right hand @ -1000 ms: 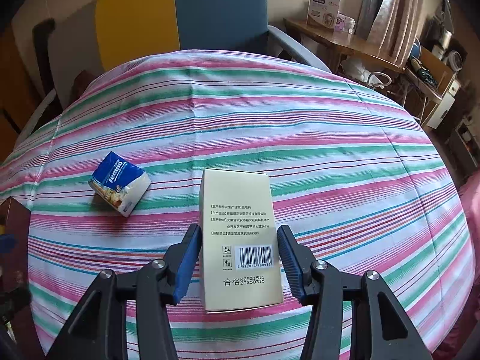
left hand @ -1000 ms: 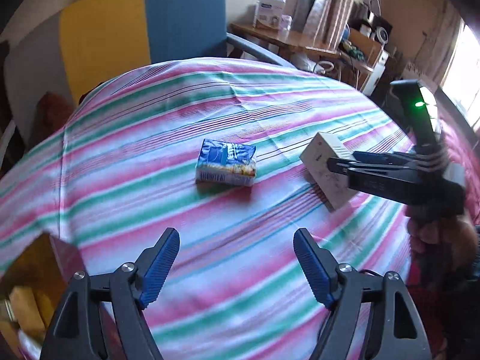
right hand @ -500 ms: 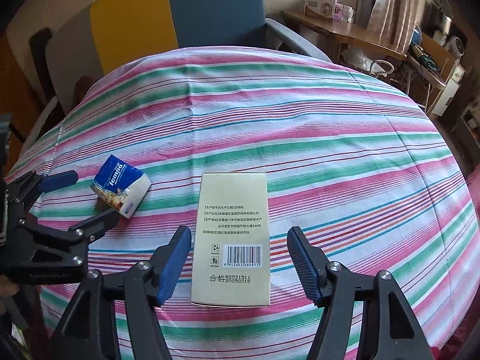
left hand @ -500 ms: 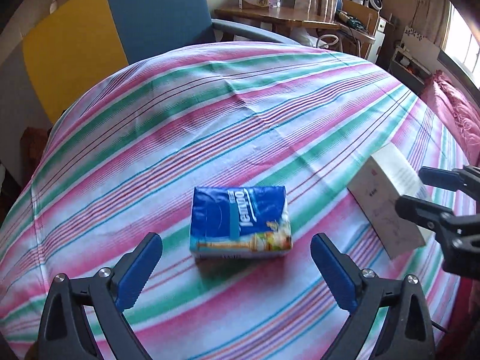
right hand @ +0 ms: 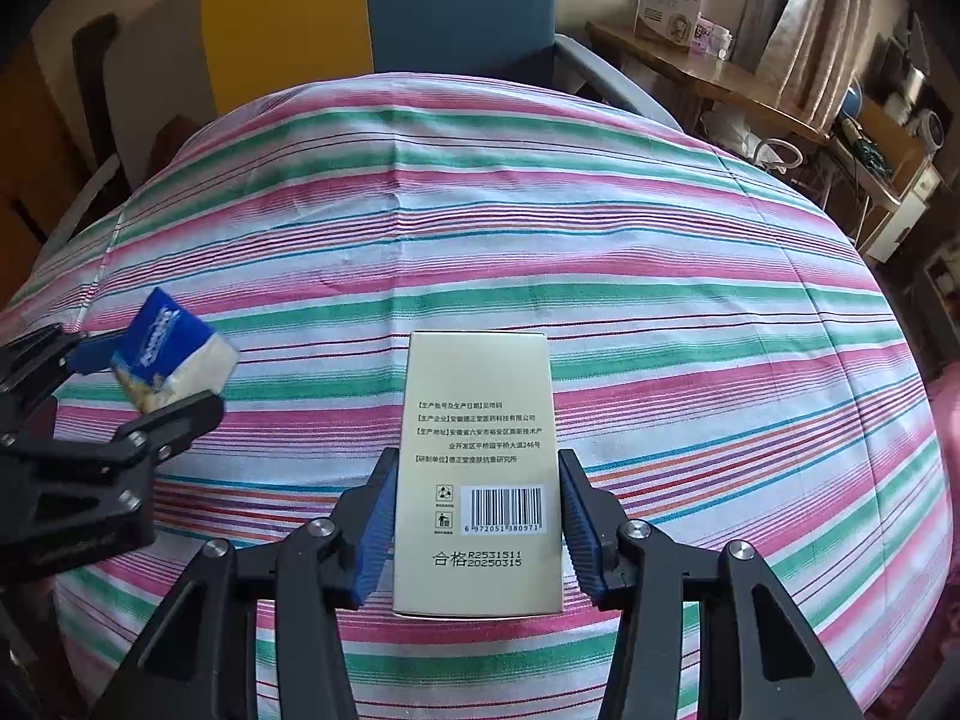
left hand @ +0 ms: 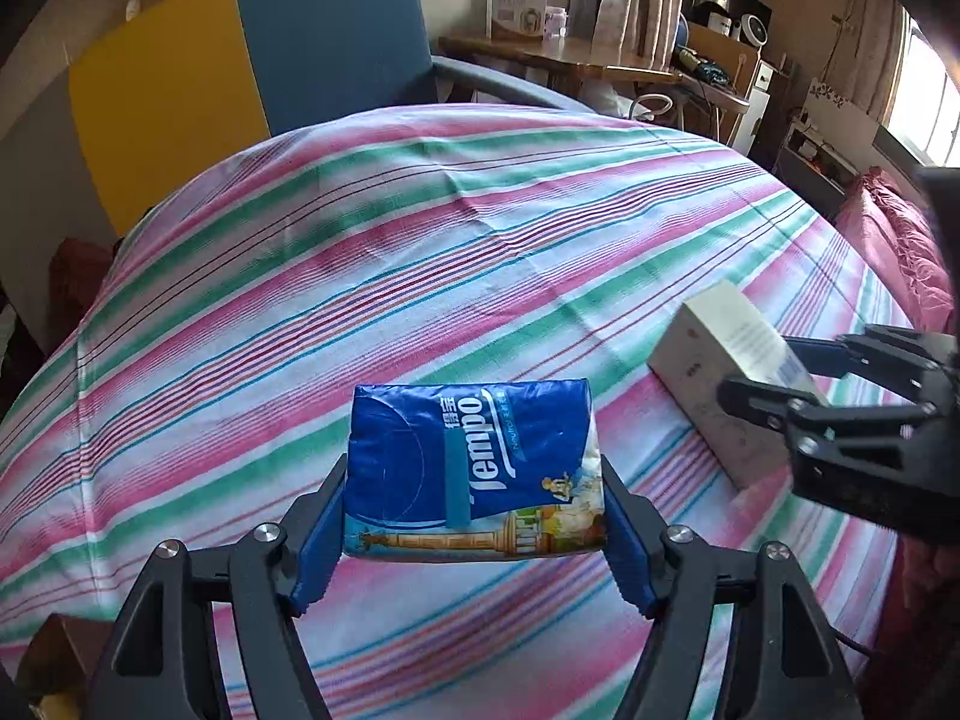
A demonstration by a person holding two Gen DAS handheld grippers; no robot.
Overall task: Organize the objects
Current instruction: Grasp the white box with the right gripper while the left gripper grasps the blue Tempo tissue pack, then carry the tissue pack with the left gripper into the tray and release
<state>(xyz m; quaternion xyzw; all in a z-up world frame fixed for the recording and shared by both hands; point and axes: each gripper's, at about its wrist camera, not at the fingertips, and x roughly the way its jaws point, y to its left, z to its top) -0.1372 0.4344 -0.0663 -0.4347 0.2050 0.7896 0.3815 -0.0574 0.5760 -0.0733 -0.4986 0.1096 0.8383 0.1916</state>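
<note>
The left gripper [left hand: 474, 531] clamped a glossy blue Tempo tissue pack [left hand: 471, 468]; at its 3 o'clock, the right gripper [right hand: 477, 531] clamped a smooth cream carton [right hand: 480, 468] above striped cloth [right hand: 660, 300].

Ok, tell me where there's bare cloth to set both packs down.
Bare striped tablecloth runs from the tissue pack and cream box to the blue chair, and right of the box. Crowded only between left gripper and right gripper.

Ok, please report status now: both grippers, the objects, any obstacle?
Left gripper shut on tissue pack. Right gripper shut on cream box. Nothing else on the striped tablecloth ahead.
</note>
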